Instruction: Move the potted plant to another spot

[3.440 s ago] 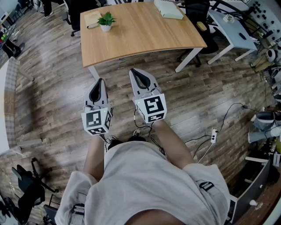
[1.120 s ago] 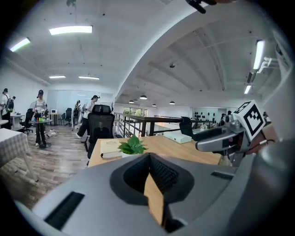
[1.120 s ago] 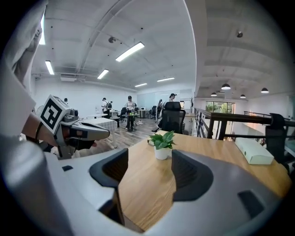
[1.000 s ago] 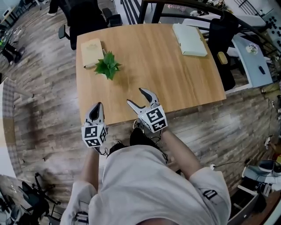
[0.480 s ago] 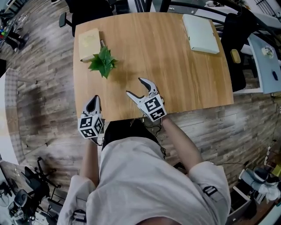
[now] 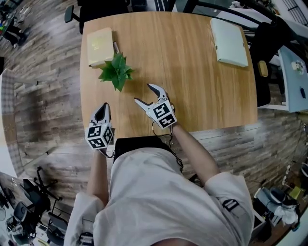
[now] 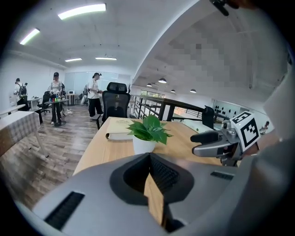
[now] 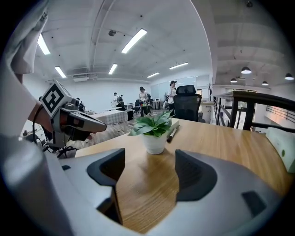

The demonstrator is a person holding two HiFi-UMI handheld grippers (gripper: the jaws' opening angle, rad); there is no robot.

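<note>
Head view: the potted plant [image 6: 117, 73] hides its pot under leaves — the chair [image 6: 103, 5] is cropped.

Wood table [image 6: 192, 77] is standing on plank floor [image 6: 43, 96]. At its far-L corner a tan book [image 6: 100, 45] is lying w/ a pen [image 6: 116, 47] just beside it; white book [image 6: 230, 42] is lying far-R. Black chair [image 6: 272, 48] is standing at R edge. In bkgd, people [image 7: 95, 94] are standing, well apart from table.
</note>
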